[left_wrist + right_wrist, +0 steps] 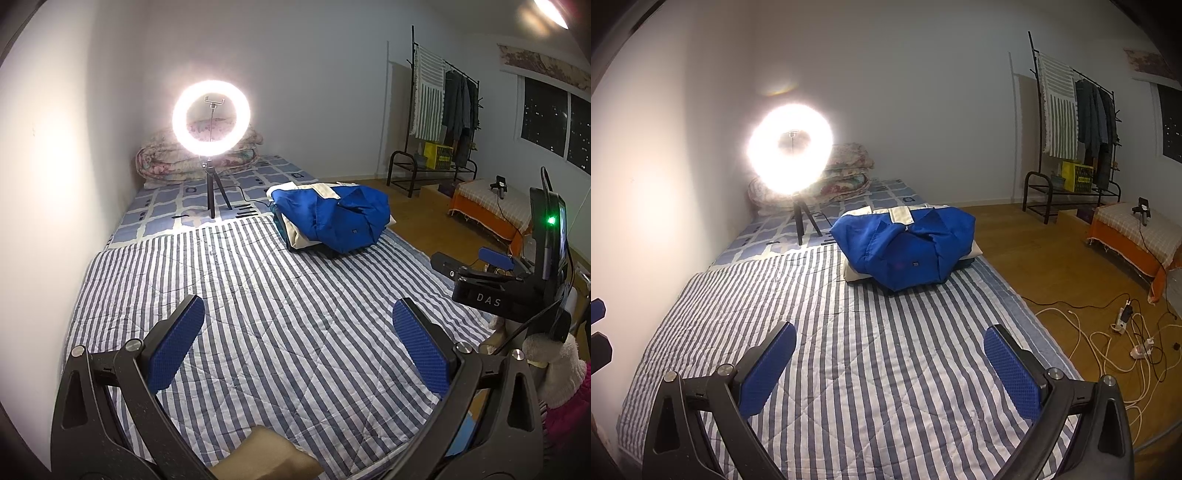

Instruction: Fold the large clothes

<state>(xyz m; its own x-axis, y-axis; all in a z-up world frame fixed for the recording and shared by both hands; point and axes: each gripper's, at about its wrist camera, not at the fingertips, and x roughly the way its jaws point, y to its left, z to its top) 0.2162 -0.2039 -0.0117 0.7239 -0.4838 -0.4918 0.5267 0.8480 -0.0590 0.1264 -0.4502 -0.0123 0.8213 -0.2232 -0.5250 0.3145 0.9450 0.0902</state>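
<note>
— How do our tongs stand?

— We see the left gripper (298, 345) with its blue pads spread wide, holding nothing, hanging above the striped quilt (258, 295). Our right gripper (890, 363) is spread just as wide, also empty, over the same quilt.

— And the clothes?

— We find the blue jacket (905, 247) bundled loosely on top of a small pile of folded garments (295, 236) at the far end of the quilt, well apart from both grippers. A lit ring lamp (211, 118) stands beyond, to its left.
</note>
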